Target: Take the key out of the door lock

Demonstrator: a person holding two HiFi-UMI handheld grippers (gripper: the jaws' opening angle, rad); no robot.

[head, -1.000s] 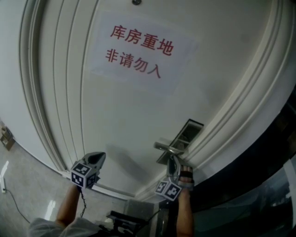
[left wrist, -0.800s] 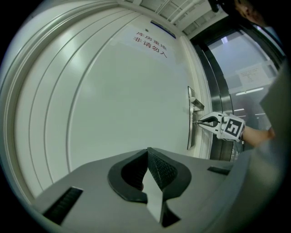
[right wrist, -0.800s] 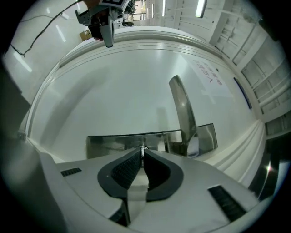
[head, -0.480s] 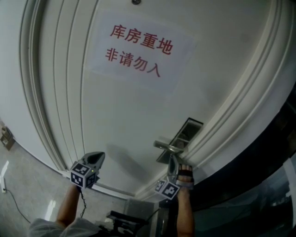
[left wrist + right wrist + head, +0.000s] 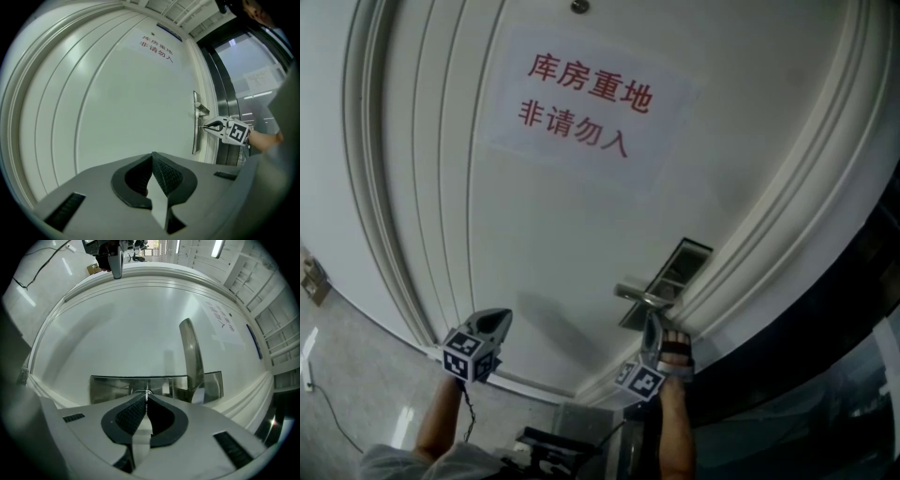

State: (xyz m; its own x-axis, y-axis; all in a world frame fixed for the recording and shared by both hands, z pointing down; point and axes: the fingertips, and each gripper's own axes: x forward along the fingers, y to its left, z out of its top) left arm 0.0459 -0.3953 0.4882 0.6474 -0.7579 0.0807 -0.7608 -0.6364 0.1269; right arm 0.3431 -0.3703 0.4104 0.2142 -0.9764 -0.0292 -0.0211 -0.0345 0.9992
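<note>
Shows only edge-on in the right gripper view: the key (image 5: 148,392), a thin bright sliver of metal, too small to tell its shape. Sits in the keyhole of the brushed steel lock plate (image 5: 110,388), at the edge of the white door (image 5: 117,319). Clamped at its outer end by the right gripper (image 5: 146,395), jaws pressed together on it, dark ribbed pads (image 5: 130,417) meeting at the tips.

Just beside the jaws, standing out from the same plate: the lever handle (image 5: 191,357), close to the key but not touching the gripper. In the head view, lies directly above the right gripper and partly covers its tips.

Beyond the plate, ringed by raised mouldings (image 5: 403,234) round the flat door panel. Higher on the panel, taped flat: a paper sign (image 5: 586,98) with two rows of red characters. At the very top edge, a small round fitting (image 5: 579,6). Past the lock side of the door, a dark frame (image 5: 825,319) and glass panels (image 5: 253,75).

Well apart from the lock, towards the other side of the door: the left gripper (image 5: 499,319), jaws closed together on nothing, pointed at bare panel near the lower moulding. Below it, pale floor (image 5: 337,375) with a thin cable (image 5: 337,412) trailing across.
</note>
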